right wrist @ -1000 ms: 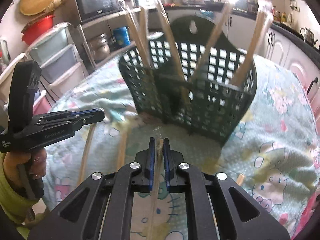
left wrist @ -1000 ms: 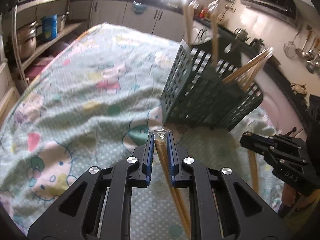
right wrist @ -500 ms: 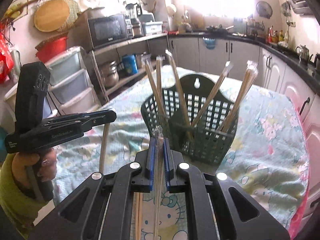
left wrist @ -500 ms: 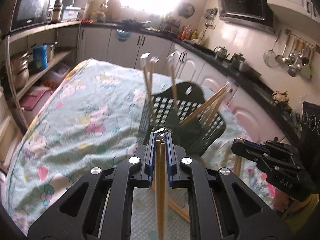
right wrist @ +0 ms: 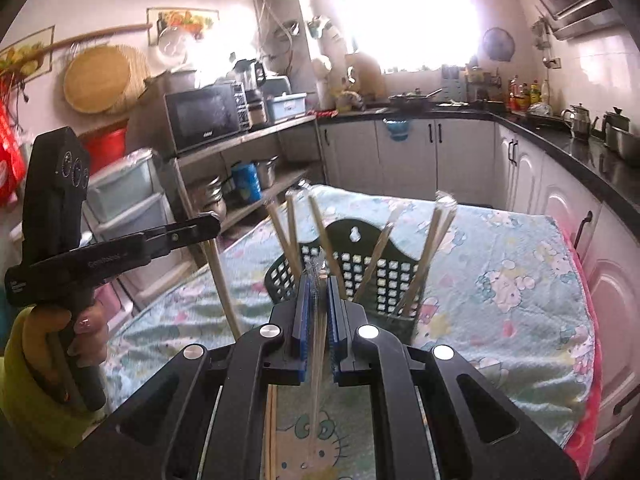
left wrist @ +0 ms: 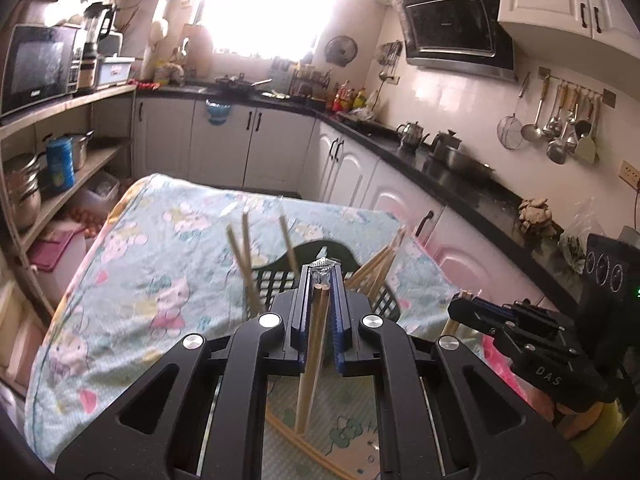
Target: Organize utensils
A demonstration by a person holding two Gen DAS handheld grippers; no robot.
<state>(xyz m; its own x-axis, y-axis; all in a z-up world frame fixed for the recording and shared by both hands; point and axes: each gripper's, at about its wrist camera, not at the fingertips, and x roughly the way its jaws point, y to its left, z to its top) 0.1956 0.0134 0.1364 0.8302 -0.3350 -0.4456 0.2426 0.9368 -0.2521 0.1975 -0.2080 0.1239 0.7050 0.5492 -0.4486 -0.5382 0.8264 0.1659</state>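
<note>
A dark green slotted utensil basket [right wrist: 360,276] stands on the table with several wooden chopstick pairs upright in it; it also shows in the left wrist view [left wrist: 276,280], partly behind my fingers. My left gripper [left wrist: 322,276] is shut on a wooden chopstick pair [left wrist: 310,356] that hangs down, lifted above the table near the basket. My right gripper [right wrist: 317,280] is shut on a chopstick pair in a clear wrapper [right wrist: 318,360], also held high. The left gripper shows in the right wrist view [right wrist: 200,226], the right gripper in the left wrist view [left wrist: 464,304].
The table carries a green cartoon-print cloth [right wrist: 500,280]. More chopsticks [right wrist: 270,432] lie on the cloth below my right gripper. Open shelves with pots [left wrist: 24,188] stand to the left, white kitchen cabinets [left wrist: 360,168] behind and to the right.
Both grippers have risen and pulled back from the basket, each keeping its chopstick pair. The basket now looks smaller and lower in both views.
</note>
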